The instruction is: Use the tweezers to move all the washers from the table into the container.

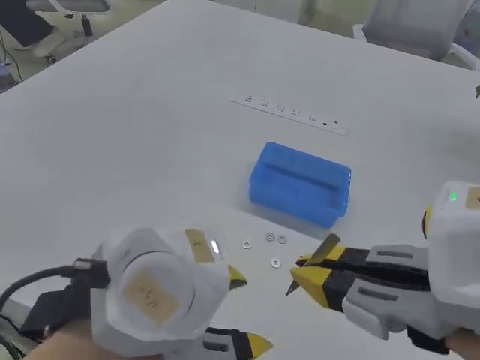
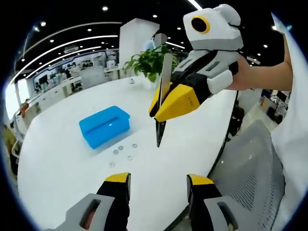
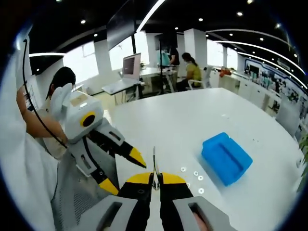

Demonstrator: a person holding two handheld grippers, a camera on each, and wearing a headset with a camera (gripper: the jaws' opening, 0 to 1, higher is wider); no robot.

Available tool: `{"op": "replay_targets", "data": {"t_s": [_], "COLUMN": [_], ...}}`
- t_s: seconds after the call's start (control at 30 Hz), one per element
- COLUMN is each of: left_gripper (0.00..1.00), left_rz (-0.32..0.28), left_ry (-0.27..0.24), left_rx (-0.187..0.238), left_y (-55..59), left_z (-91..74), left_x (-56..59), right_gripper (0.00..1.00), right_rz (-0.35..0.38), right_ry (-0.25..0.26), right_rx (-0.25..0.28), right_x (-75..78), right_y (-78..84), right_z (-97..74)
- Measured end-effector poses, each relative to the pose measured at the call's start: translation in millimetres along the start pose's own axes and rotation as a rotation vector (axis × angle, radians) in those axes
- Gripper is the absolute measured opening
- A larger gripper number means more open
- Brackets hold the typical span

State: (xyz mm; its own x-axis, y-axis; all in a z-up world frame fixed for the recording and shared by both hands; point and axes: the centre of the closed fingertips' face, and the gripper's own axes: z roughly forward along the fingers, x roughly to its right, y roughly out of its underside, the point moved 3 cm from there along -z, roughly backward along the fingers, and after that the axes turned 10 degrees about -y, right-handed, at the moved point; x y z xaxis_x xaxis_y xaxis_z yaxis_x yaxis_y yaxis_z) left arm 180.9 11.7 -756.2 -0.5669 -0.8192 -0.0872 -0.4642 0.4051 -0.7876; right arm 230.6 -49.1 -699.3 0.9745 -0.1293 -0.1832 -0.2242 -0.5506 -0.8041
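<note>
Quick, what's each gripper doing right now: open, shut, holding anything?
Left gripper: open, holding nothing.
Right gripper: shut on the tweezers.

Place: an open-plan office.
Work surface: a large white table (image 1: 150,112) with a power strip (image 1: 289,112) lying on it.
Seating: office chairs (image 1: 420,26) at the far edge, and a mesh-backed chair (image 2: 255,163) beside the table.
Desks: a monitor (image 3: 131,65) on a desk behind, with people (image 3: 192,70) near it.
Ceiling: dark, with long light strips (image 3: 154,14) and small spotlights.
Surroundings: white columns (image 3: 196,45), a potted plant (image 2: 147,62), and rows of workstations in the distance.
</note>
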Motion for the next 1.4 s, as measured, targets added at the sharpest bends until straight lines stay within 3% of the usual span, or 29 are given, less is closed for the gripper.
{"op": "replay_targets", "data": {"t_s": [0.13, 0.23, 0.3, 0.43, 0.57, 0.8, 1.0, 1.1, 1.13, 1.4], "left_gripper": [0.66, 0.72, 0.78, 0.88, 0.97, 0.99, 0.99, 0.99, 0.99, 0.98], "left_rz": [-0.045, -0.101, -0.104, -0.151, -0.173, -0.191, -0.173, -0.191, -0.185, -0.180], "left_ry": [-0.238, -0.337, -0.378, -0.394, -0.424, -0.418, -0.504, -0.484, -0.477, -0.454], "left_rx": [0.007, 0.036, 0.046, 0.022, 0.049, 0.045, 0.079, 0.060, 0.028, 0.019], "left_y": [3.7, 8.1, 10.7, 19.0, 20.4, 26.3, 23.2, 28.6, 31.9, 33.7], "left_z": [-16.0, -25.0, -28.7, -28.6, -30.6, -22.7, -22.7, -17.6, -15.4, -12.6], "left_x": [-27.9, -43.2, -49.4, -52.8, -54.0, -52.9, -61.9, -62.0, -61.6, -57.9], "right_gripper": [0.02, 0.02, 0.02, 0.03, 0.03, 0.03, 0.03, 0.03, 0.03, 0.04], "right_rz": [0.008, 0.019, 0.023, 0.038, 0.028, 0.048, 0.073, 0.077, 0.082, 0.119], "right_ry": [0.044, 0.080, 0.079, 0.076, 0.074, 0.048, 0.034, 0.037, 0.037, 0.027], "right_rx": [0.020, 0.035, 0.035, 0.027, 0.018, -0.002, -0.025, -0.024, -0.025, -0.020], "right_x": [18.9, 33.2, 37.8, 45.8, 53.6, 67.6, 81.7, 88.2, 90.9, 101.7], "right_y": [-3.7, -5.9, -5.3, -1.1, 0.6, 5.2, 13.6, 14.6, 14.5, 18.3], "right_z": [5.6, 11.7, 16.3, 28.0, 39.3, 59.6, 77.2, 82.1, 83.7, 98.1]}}
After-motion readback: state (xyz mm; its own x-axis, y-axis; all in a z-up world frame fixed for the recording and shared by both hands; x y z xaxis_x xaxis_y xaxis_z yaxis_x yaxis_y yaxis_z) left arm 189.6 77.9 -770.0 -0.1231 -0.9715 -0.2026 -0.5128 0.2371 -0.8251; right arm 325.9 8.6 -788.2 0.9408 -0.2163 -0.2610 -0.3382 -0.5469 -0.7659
